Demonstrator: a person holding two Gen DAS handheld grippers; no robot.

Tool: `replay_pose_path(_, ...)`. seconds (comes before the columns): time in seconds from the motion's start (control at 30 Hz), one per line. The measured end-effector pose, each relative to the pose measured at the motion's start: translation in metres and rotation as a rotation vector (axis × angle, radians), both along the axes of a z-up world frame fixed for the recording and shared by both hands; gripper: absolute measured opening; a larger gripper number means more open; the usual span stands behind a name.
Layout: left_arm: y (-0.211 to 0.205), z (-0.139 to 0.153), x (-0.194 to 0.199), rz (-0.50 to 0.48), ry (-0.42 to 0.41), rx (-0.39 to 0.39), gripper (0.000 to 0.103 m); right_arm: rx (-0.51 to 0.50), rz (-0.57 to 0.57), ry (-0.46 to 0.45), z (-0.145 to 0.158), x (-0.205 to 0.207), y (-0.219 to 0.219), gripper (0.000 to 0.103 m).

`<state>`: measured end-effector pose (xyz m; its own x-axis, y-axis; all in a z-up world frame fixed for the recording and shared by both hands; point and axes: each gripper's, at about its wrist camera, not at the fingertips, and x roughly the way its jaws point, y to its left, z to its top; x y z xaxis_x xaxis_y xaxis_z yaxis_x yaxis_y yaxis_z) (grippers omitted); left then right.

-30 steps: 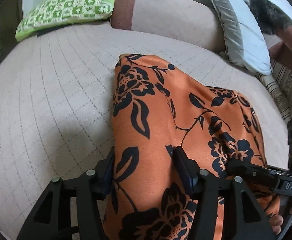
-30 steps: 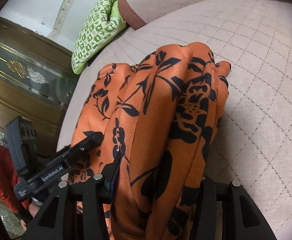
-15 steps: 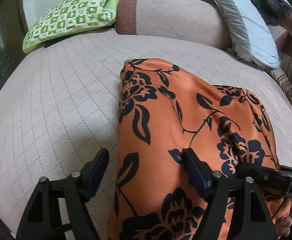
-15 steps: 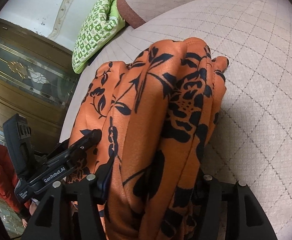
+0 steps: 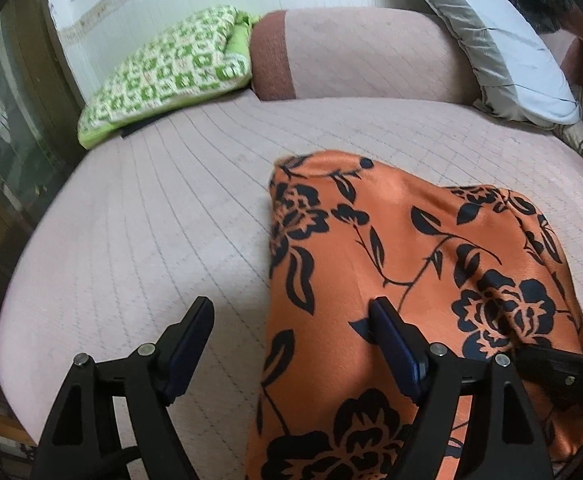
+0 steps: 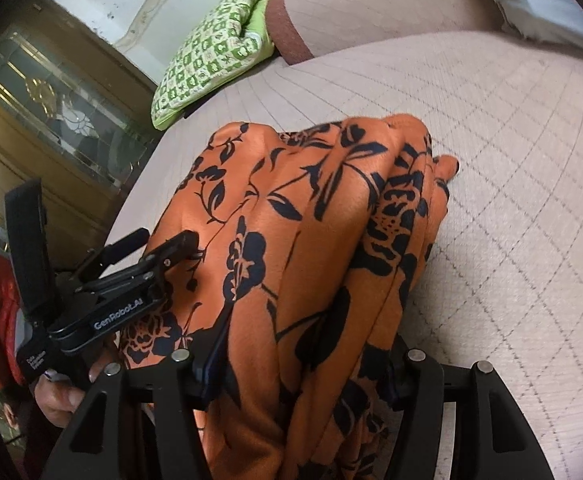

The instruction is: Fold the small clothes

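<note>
Spreading wide, the jaws of the left gripper (image 5: 291,340) are seen apart with nothing held: the left finger (image 5: 189,344) stands over bare cover, and the right finger (image 5: 395,344) lies against the top of the orange floral garment (image 5: 411,248). In the right wrist view the left gripper (image 6: 171,256) is seen at the garment's left edge, carried by a hand (image 6: 63,392) partly visible low in the frame.

The jaws of the right gripper (image 6: 303,364) are closed on a thick bunch of the same garment (image 6: 311,240); cloth fills the gap between the two fingers and is gathered into lengthwise folds running away from the camera. One small corner of the cloth (image 6: 447,166) is seen poking out at the far right of the bundle.

The garment is laid on a pink quilted bed cover (image 5: 151,220), near the front edge, draped toward the camera in both views. Farther off, a green-and-white checked cushion (image 5: 167,76) is noted at the far left, touching a pink bolster with a brown end (image 5: 351,52). A grey-and-white pillow (image 5: 499,40) is propped at the far right. A wooden cabinet with glass doors (image 6: 39,100) is seen beyond the bed's left side.
</note>
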<state>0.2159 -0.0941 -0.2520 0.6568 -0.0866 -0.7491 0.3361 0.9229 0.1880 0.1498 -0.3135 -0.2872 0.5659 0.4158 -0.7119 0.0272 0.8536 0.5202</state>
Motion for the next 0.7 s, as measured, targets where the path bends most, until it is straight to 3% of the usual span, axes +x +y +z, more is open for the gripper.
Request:
replay_pose_path(0.13, 0.001, 0.009, -0.004, 0.035, -0.073, 0.03, 0.083, -0.071, 0.004, -0.033, 0.012, -0.008, 0.001, 0.063)
replay_pose_path(0.37, 0.014, 0.032, -0.011, 0.119, -0.123, 0.006, 0.083, -0.247, 0.0, -0.129, 0.048, -0.039, 0.009, 0.063)
replay_pose_path(0.7, 0.036, 0.106, -0.067, 0.135, -0.268, -0.027, 0.083, -0.234, -0.087, -0.293, 0.117, -0.1, 0.01, 0.063)
